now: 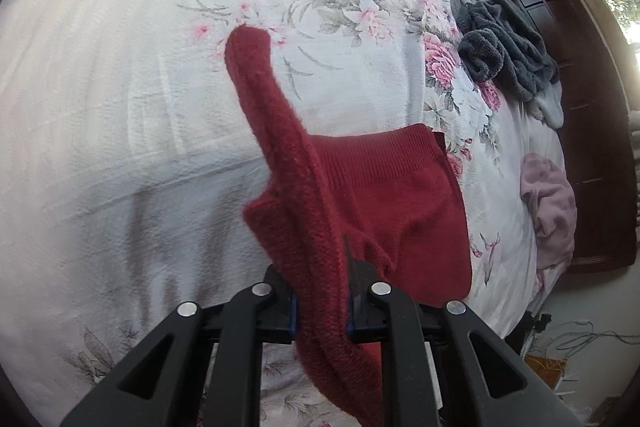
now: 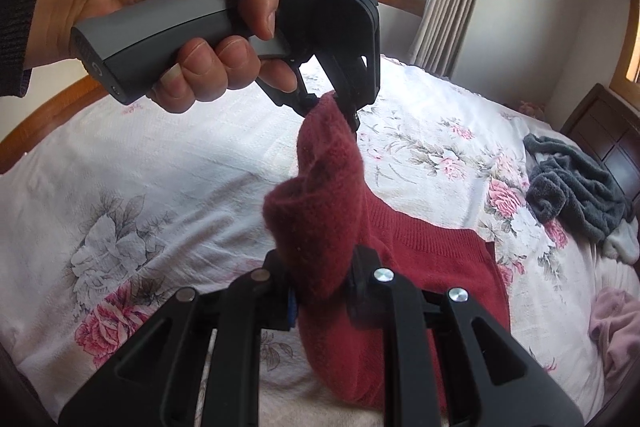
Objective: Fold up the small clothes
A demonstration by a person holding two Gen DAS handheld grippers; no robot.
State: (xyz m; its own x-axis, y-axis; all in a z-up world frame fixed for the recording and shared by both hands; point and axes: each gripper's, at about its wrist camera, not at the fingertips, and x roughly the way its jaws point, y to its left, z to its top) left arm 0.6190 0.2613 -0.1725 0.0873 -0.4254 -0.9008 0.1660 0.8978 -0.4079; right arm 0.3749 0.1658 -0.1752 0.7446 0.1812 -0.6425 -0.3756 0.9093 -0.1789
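Red sock (image 1: 280,163) held up over the bed (image 1: 120,107), both tools clamped on it.
Right view alone shows hand (image 2: 160,15) on left tool (image 2: 344,107); right tool (image 2: 320,291) at 6 o'clock; left tool (image 1: 320,303) grips likewise.

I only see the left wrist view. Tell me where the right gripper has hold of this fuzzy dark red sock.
Observer: The right gripper is shut on the fuzzy dark red sock, apart from the left gripper's pinch.
Operator: Report the sock between them.
Observer: It bunches into a loose fold, not pulled taut.
Operator: Say what lies past the right gripper.
Observer: The ribbed red knit piece, flat on the floral bedspread, just beyond its fingers.
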